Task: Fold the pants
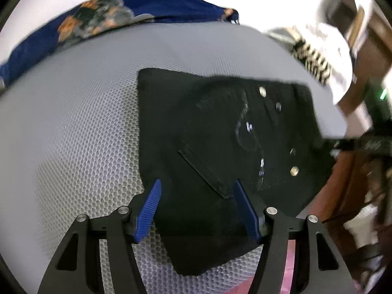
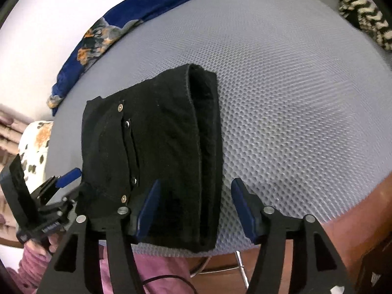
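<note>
Grey mesh counter (image 2: 294, 98), blue cloth (image 2: 103, 36) at far edge. Folded pants (image 2: 152, 147) at near edge. Both grippers (image 1: 197, 193) (image 2: 194, 193) apart; room blurred.

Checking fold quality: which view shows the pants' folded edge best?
Right wrist view: the pants show their rolled fold edge sharp, running top to bottom. Left wrist view shows the pants blurred, mostly the flat top.

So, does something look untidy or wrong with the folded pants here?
Mostly tidy. The black pants lie folded on the grey mesh surface, but their near end hangs slightly over the surface's front edge. Both the left gripper and right gripper have open jaws, holding nothing. No damage shows.
</note>
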Demonstrator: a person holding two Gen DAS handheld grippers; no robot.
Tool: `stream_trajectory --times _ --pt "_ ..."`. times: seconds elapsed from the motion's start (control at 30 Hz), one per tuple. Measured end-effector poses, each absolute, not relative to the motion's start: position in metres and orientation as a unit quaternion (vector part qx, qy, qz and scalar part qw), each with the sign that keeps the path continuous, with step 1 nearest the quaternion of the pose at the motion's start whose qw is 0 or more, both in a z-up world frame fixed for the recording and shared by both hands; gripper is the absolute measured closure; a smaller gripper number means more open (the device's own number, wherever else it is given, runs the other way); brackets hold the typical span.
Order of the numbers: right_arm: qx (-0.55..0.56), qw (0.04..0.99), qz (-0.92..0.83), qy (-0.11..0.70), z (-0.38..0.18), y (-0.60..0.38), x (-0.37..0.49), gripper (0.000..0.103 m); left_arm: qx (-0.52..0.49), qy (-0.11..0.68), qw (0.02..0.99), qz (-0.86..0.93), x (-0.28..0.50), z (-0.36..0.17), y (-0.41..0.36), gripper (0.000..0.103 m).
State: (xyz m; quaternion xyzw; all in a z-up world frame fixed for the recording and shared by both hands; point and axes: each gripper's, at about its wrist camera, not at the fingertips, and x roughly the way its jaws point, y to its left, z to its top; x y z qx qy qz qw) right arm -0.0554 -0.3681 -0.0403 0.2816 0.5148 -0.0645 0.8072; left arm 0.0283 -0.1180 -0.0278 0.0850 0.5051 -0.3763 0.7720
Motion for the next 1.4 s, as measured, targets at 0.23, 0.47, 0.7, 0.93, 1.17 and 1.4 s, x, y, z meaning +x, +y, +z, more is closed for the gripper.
stream_trajectory --times 0.23,0.47,0.7,0.93,1.17,1.4 --pt "0.352 0.794 0.030 0.495 -0.065 -0.394 -0.051 0.045 -0.003 0.541 0.750 -0.380 0.066 -0.039 -0.083 0.040" --pt "0.389 0.786 0.080 0.474 -0.072 -0.418 -0.051 0.046 -0.039 0.590 0.709 -0.384 0.085 -0.067 -0.084 0.040" --pt "0.384 0.780 0.117 0.481 -0.075 -0.429 -0.045 0.048 -0.028 0.580 0.698 -0.418 0.085 -0.067 -0.099 0.037" --pt "0.401 0.770 0.170 0.466 -0.084 -0.427 -0.018 0.058 -0.025 0.574 0.695 -0.433 0.095 -0.068 -0.113 0.034" --pt "0.415 0.772 0.169 0.452 -0.085 -0.420 -0.014 0.070 -0.018 0.560 0.738 -0.376 0.097 -0.068 -0.134 0.045" --pt "0.350 0.809 0.165 0.443 -0.029 -0.383 -0.020 0.076 -0.049 0.558 0.749 -0.354 0.099 -0.057 -0.112 0.081"
